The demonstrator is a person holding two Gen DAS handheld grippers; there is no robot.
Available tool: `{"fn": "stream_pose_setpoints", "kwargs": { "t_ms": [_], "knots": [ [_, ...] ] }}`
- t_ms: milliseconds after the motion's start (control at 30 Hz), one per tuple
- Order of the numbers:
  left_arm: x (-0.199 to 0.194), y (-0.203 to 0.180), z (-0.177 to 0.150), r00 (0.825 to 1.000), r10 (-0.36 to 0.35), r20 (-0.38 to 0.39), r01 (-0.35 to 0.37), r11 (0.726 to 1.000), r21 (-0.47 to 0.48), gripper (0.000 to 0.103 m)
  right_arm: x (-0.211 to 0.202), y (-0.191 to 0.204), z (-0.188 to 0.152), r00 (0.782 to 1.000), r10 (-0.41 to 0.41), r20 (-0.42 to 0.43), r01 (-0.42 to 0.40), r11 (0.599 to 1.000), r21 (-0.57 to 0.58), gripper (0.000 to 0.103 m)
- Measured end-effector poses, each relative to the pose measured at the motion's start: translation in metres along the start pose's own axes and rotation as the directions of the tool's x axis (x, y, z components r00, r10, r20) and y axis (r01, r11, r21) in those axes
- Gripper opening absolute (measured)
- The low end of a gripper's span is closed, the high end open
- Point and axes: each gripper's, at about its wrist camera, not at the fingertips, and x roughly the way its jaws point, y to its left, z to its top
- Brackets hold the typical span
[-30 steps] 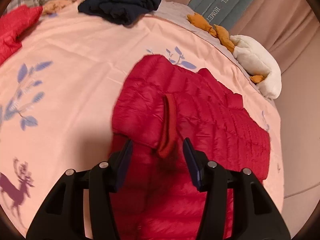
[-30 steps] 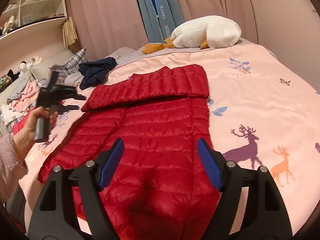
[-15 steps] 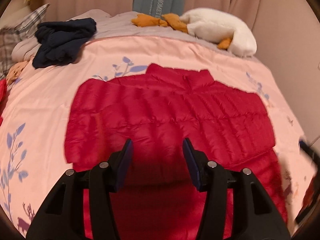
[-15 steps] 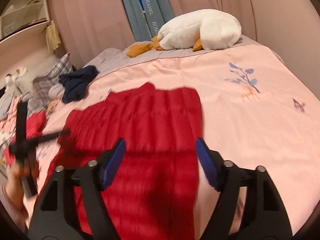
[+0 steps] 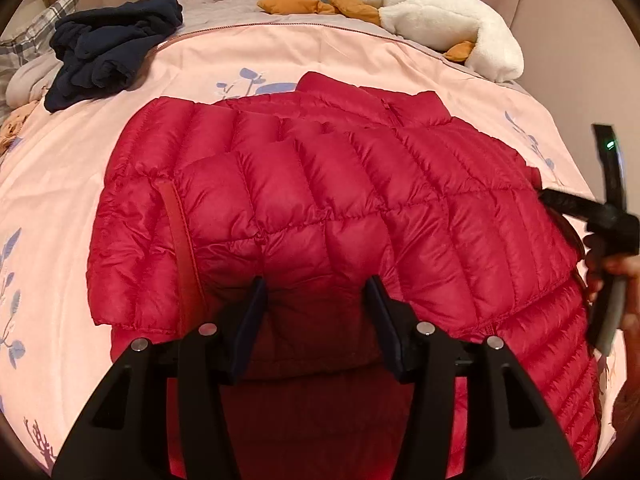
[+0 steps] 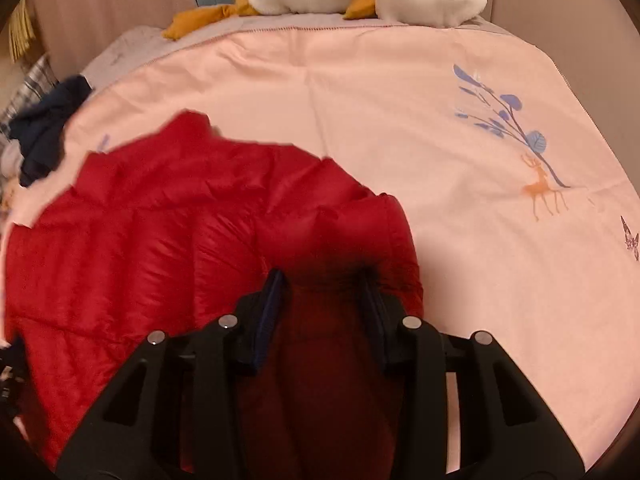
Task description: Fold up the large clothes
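A red quilted down jacket lies on the pink bedspread, with a sleeve folded across its body and the sleeve cuff at the left. My left gripper is open, low over the jacket's middle, fingers either side of a bulge of fabric. My right gripper hovers over the jacket's right edge, jaws narrowed around a hump of red fabric; the view is blurred there. The right gripper also shows in the left wrist view, held in a hand at the jacket's right side.
A dark navy garment lies at the back left of the bed. A white and orange plush toy lies along the back edge by the curtains. Plaid pillows sit at far left. Bare pink bedspread spreads right of the jacket.
Both grippers have moved forward and down onto the jacket. The right gripper has swung to the jacket's right edge and its jaws have narrowed around fabric.
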Motion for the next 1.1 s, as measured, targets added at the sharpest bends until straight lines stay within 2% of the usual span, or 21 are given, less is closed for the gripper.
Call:
{"fn": "stream_pose_setpoints", "kwargs": {
  "t_ms": [133, 200, 267, 333, 433, 533, 667, 767, 967, 1100],
  "knots": [
    [0.003, -0.002, -0.001, 1.000, 0.009, -0.006, -0.009, 1.000, -0.002, 0.053, -0.010, 0.003, 0.007, 0.999, -0.037, -0.007, 0.037, 0.999, 0.018, 0.039],
    [0.003, -0.002, -0.001, 1.000, 0.011, -0.006, -0.011, 1.000, -0.002, 0.053, -0.039, 0.017, 0.005, 0.995, -0.044, 0.091, 0.047, 0.998, -0.032, 0.040],
    [0.004, -0.002, -0.001, 1.000, 0.012, -0.007, -0.012, 1.000, -0.003, 0.053, -0.063, 0.033, -0.003, 0.988, 0.041, 0.148, -0.028, 0.995, -0.092, 0.044],
    [0.004, -0.002, 0.000, 1.000, 0.013, -0.007, -0.013, 1.000, -0.007, 0.053, -0.078, 0.047, -0.013, 0.974, 0.167, 0.151, -0.151, 0.982, -0.117, 0.052],
    [0.004, -0.005, -0.001, 1.000, 0.024, -0.007, -0.024, 1.000, -0.010, 0.053, -0.082, 0.068, -0.026, 0.957, 0.257, 0.138, -0.234, 0.959, -0.160, 0.054],
    [0.004, -0.005, -0.001, 1.000, 0.029, -0.009, -0.029, 1.000, -0.011, 0.053, -0.067, 0.091, -0.038, 0.965, 0.241, 0.105, -0.216, 0.955, -0.203, 0.054],
    [0.005, -0.005, -0.001, 1.000, 0.030, -0.010, -0.030, 1.000, -0.008, 0.053, -0.040, 0.106, -0.050, 0.986, 0.145, 0.079, -0.121, 0.960, -0.254, 0.055],
    [0.005, -0.005, -0.002, 1.000, 0.030, -0.006, -0.030, 1.000, -0.001, 0.053, -0.031, 0.110, -0.049, 0.989, 0.134, 0.061, -0.114, 0.960, -0.256, 0.056],
    [0.005, -0.005, -0.002, 1.000, 0.025, -0.004, -0.025, 1.000, -0.003, 0.053, -0.063, 0.090, -0.050, 0.969, 0.228, 0.095, -0.208, 0.960, -0.190, 0.055],
    [0.005, -0.005, -0.002, 1.000, 0.025, -0.004, -0.025, 1.000, -0.002, 0.053, -0.077, 0.066, -0.055, 0.975, 0.181, 0.126, -0.159, 0.973, -0.166, 0.056]
  ]
}}
